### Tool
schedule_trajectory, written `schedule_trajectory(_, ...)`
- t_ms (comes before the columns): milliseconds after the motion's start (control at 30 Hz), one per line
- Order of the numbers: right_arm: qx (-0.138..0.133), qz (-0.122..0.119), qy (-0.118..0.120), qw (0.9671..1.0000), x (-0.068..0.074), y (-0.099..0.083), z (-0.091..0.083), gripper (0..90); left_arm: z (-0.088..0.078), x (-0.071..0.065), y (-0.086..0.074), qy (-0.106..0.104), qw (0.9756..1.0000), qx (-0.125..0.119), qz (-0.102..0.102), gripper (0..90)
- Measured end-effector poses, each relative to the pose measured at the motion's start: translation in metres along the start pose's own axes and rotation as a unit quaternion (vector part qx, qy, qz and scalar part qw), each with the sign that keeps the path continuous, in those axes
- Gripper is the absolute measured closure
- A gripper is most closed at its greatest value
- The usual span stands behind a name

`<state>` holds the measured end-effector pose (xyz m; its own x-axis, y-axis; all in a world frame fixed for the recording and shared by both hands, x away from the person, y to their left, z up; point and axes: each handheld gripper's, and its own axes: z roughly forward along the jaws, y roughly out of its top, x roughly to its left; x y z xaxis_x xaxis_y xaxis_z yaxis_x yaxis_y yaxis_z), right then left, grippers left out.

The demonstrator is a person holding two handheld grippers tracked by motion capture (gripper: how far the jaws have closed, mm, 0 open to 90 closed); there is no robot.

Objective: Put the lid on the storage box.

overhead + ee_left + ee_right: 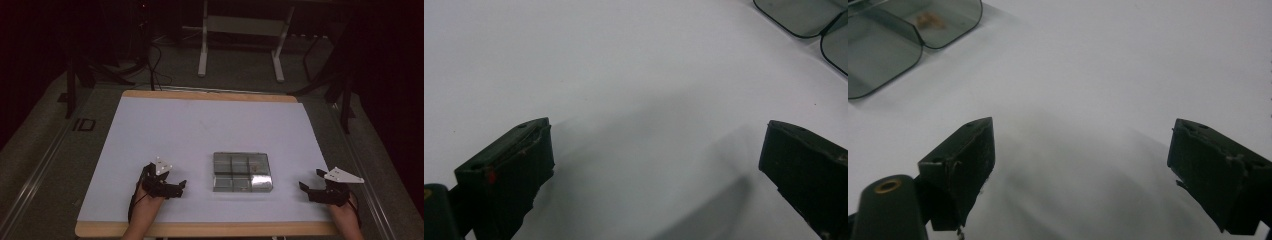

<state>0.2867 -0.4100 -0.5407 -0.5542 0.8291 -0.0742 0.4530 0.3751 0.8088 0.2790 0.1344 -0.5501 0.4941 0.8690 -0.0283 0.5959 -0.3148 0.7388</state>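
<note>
A clear plastic box with several compartments sits on the white table sheet, near the front middle. Something small and brownish lies in one compartment. My left gripper rests on the sheet to the left of the box, jaws wide apart with nothing between them. On the other side, my right gripper rests to the right of the box, also open and empty. The box's corners show at the top right of the left gripper view and the top left of the right gripper view.
The table's wooden rim edges the white sheet. Beyond the far edge stand a white metal frame and cables on a grey floor. A dark stand is at the right.
</note>
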Motion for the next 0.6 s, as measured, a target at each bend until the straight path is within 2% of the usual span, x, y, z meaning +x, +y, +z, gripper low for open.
schedule_trajectory(267,-0.008,0.01,-0.019,0.9997,-0.0002,-0.0009,-0.0013,11.8,0.0,0.0015,-0.0003,-0.001,1.0,-0.002,-0.009,1.7)
schedule_trajectory(600,-0.006,0.008,-0.022,0.9997,0.0002,-0.0009,-0.0005,11.9,-0.0023,0.0007,-0.0017,0.011,0.9998,-0.014,-0.011,1.7)
